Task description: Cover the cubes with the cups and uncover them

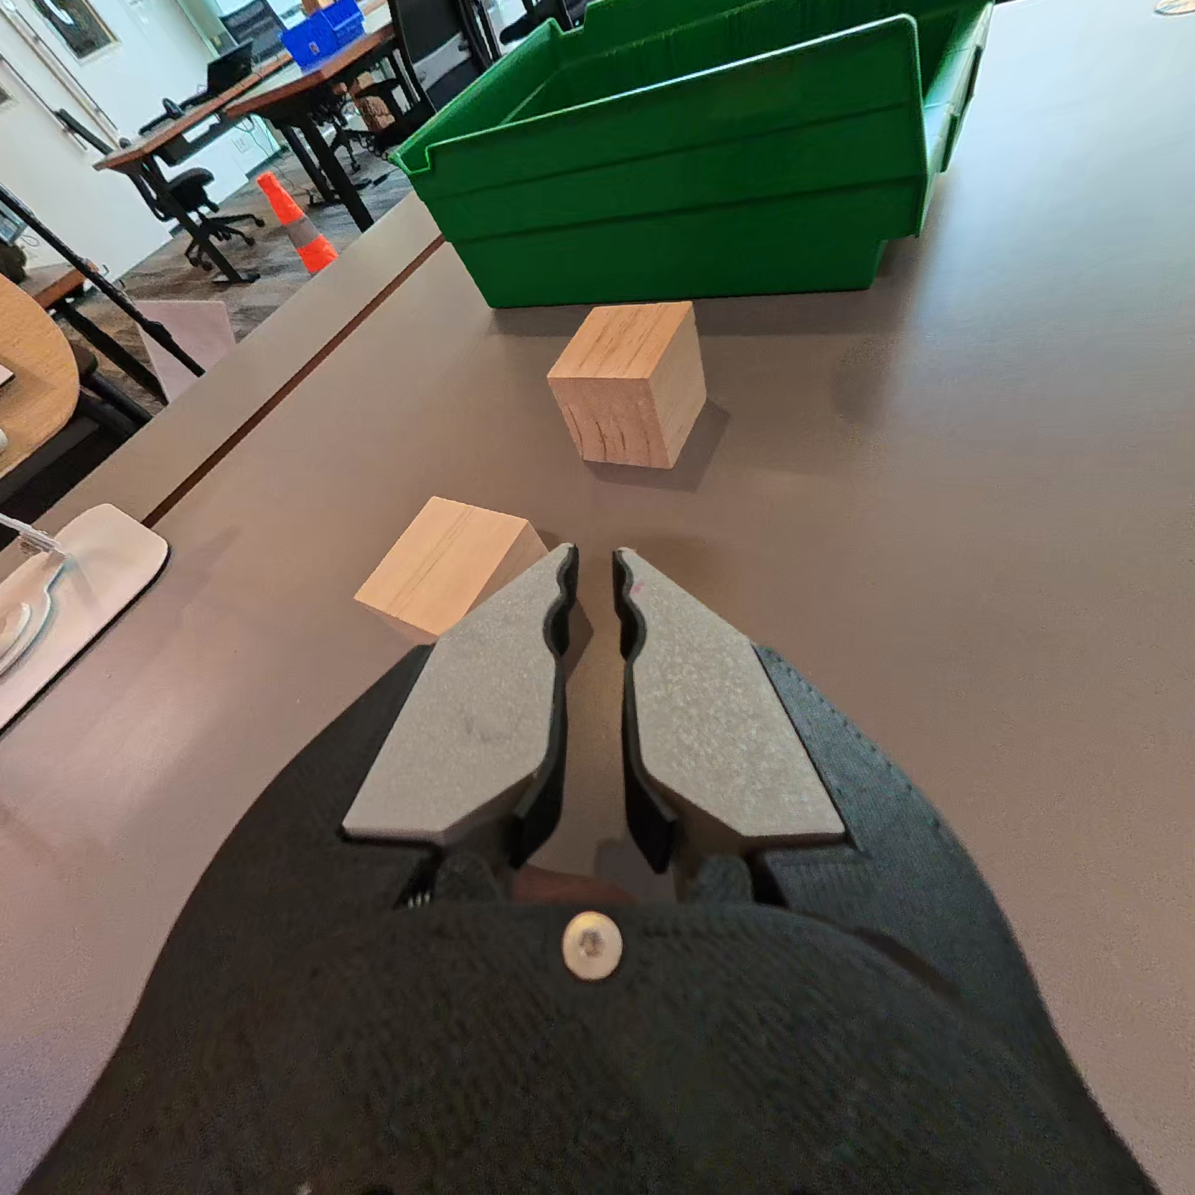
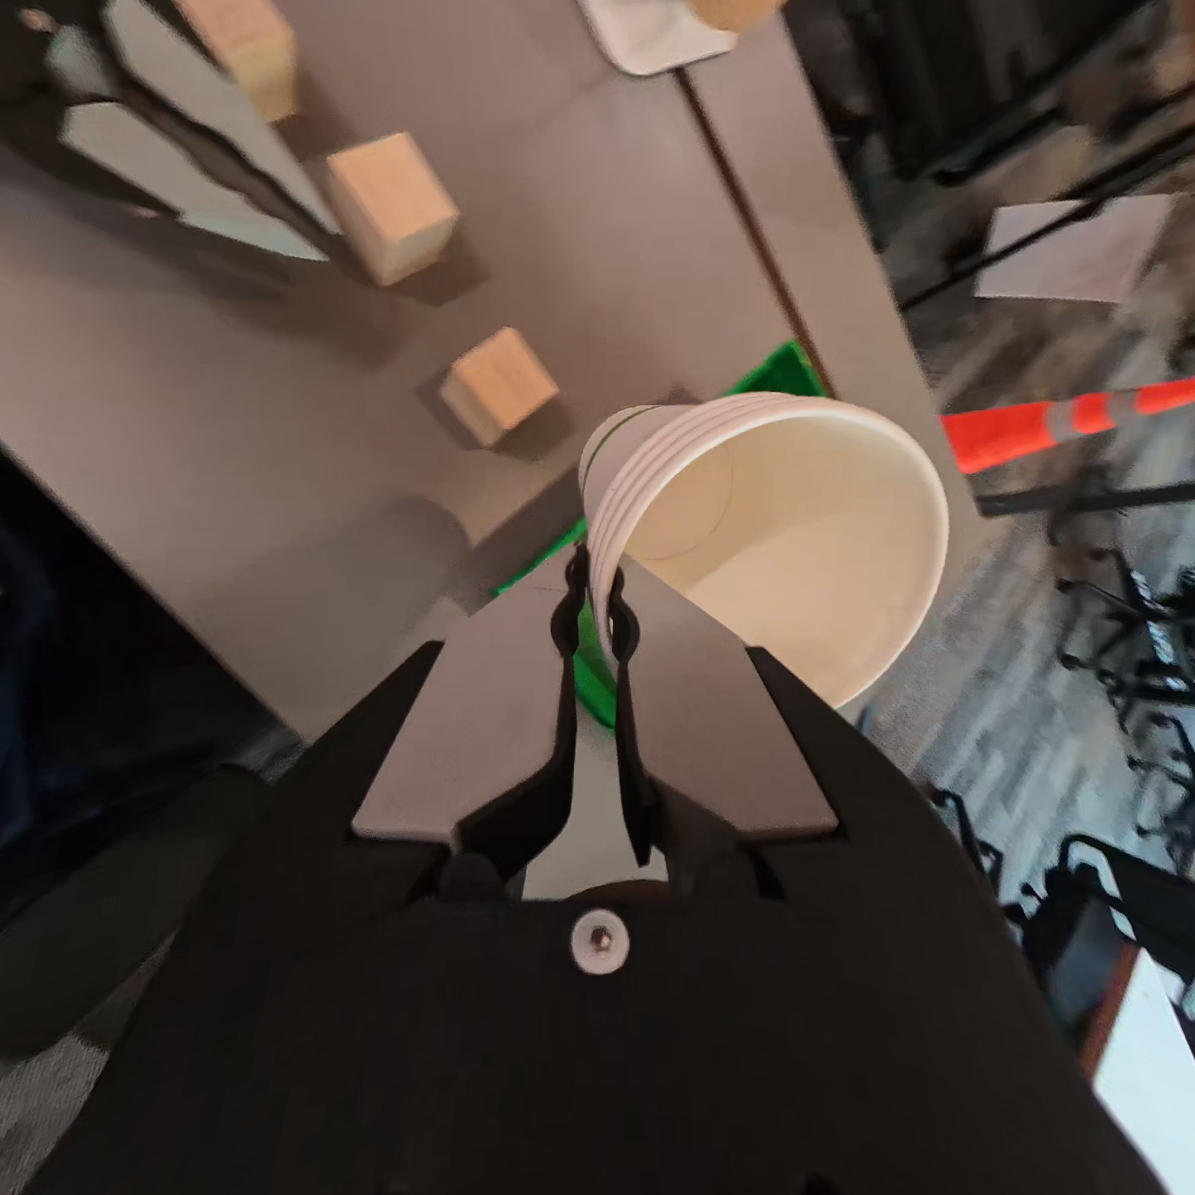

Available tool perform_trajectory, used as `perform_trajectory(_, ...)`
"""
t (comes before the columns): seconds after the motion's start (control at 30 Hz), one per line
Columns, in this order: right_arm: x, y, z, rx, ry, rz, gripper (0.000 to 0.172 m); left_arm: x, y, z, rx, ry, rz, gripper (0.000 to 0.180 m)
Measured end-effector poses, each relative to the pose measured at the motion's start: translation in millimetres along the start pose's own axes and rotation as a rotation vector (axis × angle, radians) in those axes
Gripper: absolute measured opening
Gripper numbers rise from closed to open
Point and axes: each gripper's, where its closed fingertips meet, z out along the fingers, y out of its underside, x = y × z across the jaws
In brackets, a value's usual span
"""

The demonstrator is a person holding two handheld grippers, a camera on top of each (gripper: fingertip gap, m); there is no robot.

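My right gripper is shut on the rim wall of a stack of white paper cups. One finger is inside the stack and one outside. It holds the stack tilted in the air above the green bin. Three wooden cubes sit in a row on the brown table. In the left wrist view, my left gripper is slightly open and empty, low over the table. One cube lies just left of its fingertips and another ahead. No cube is covered.
Stacked green bins stand on the table behind the cubes. A flat stand base lies at the table's left. Beyond the table's left edge are an orange cone, desks and office chairs.
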Motion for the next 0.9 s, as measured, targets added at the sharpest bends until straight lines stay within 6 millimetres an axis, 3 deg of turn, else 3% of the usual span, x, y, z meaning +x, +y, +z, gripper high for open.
perform_trajectory(0.07,37,14,-3,-0.026,0.101,0.050,0.001,-2,1,1,-0.005,-0.012,0.003,0.009)
perform_trajectory(0.17,76,44,21,-0.131,0.160,0.099,0.001,-2,3,3,-0.012,-0.019,0.009,0.009)
perform_trajectory(0.27,98,68,62,-0.267,0.171,0.087,0.002,-2,5,5,-0.024,-0.026,0.035,0.009)
perform_trajectory(0.47,136,84,151,-0.360,0.148,0.133,0.002,-6,6,5,-0.023,-0.056,0.060,0.009)
perform_trajectory(0.63,154,105,200,-0.465,0.123,0.171,0.003,-13,6,4,-0.018,-0.065,0.028,0.009)
perform_trajectory(0.77,159,100,209,-0.413,0.116,0.243,0.015,-14,6,4,-0.020,-0.058,0.015,0.009)
perform_trajectory(0.9,172,88,186,-0.330,0.168,0.284,0.020,-14,7,4,-0.022,-0.059,0.018,0.009)
